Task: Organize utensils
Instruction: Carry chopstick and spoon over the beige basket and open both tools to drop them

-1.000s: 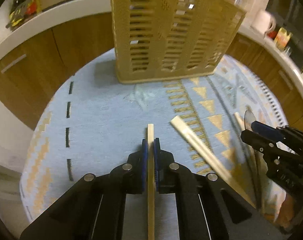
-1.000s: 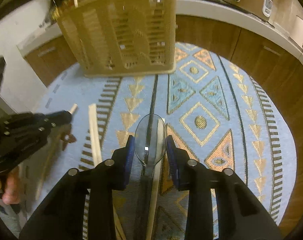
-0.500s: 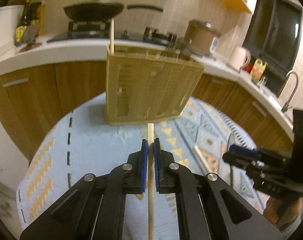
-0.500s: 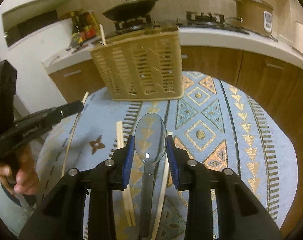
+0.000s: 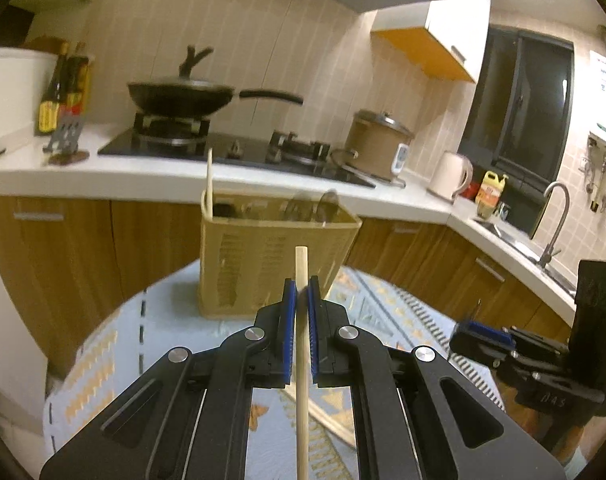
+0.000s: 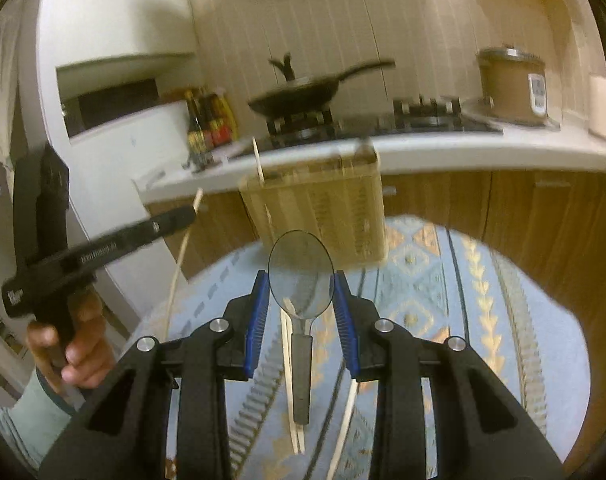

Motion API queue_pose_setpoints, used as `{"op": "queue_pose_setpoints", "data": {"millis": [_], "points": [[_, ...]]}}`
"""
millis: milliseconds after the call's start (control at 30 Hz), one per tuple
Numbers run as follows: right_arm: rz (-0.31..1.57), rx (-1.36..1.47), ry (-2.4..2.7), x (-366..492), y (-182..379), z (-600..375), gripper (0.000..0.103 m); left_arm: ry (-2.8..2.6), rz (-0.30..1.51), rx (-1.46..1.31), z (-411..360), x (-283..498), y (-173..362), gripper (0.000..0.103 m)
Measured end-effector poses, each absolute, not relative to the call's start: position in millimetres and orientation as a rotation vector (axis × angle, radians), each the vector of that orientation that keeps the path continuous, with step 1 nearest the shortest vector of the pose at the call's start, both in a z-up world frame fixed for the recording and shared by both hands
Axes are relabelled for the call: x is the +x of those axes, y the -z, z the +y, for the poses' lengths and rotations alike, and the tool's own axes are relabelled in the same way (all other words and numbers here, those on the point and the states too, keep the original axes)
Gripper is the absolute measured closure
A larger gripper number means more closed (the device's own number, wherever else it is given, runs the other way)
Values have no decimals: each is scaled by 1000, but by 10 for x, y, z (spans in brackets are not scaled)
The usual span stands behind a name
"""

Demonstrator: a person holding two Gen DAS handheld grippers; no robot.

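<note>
- left gripper (image 5: 299, 292): clenched on a single wooden chopstick (image 5: 302, 360), which runs upright between the blue pads; its blunt tip stands just above the fingertips. in the right wrist view the same tool (image 6: 183, 216) is seen from the side, gripped by a bare hand (image 6: 79, 344) with a pale sleeve; white lettering on its black body is too blurred to read.
- right gripper (image 6: 302, 288): closed on a spoon (image 6: 301, 292) with a shiny oval bowl and a dark handle; the bowl sits between the blue pads and touches both, the handle running back toward the camera. in the left wrist view this tool (image 5: 479, 338) shows embossed marks on its body, not legible.
- utensil basket (image 5: 275, 256): beige slotted plastic, standing on the far part of the patterned cloth (image 5: 115, 344); one chopstick (image 5: 209, 184) stands upright at its left end, and dark, blurred utensil heads (image 5: 327, 204) rise at its right.
- loose chopsticks (image 6: 291, 380): lying on the cloth beneath the right gripper, well apart from the basket.
- background: black wok (image 5: 183, 96) on the hob, brown cooker (image 5: 379, 144) with a white panel, white kettle (image 5: 449, 174), yellow bottle (image 5: 491, 192), sauce bottles (image 5: 63, 92) with yellow labels whose print cannot be read, and a tap (image 5: 555, 220) at the sink.
</note>
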State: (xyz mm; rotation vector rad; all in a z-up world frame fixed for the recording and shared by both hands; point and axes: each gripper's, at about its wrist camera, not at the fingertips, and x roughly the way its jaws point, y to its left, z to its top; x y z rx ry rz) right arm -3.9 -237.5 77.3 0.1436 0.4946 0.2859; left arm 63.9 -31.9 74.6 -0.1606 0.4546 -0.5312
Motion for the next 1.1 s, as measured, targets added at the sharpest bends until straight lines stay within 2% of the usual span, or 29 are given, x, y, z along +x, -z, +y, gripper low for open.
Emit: {"op": "queue_pose_setpoints", "data": {"millis": [300,500,767,1100], "points": [[306,89,-314,389,-1570,-2240,74,490,305,-119,-338,747,-1253,99],[251,80,-293,760,-1898,-2258,74,443,177,-120,-404,976,-1668,99],[227,118,-226,1271,-2015,-2452,74,396,89,-165,-659,1516,-1978,99],[277,146,-168,1731,-1736,-2655,74,376,94,-255,-836,2142,-1802,99]]}}
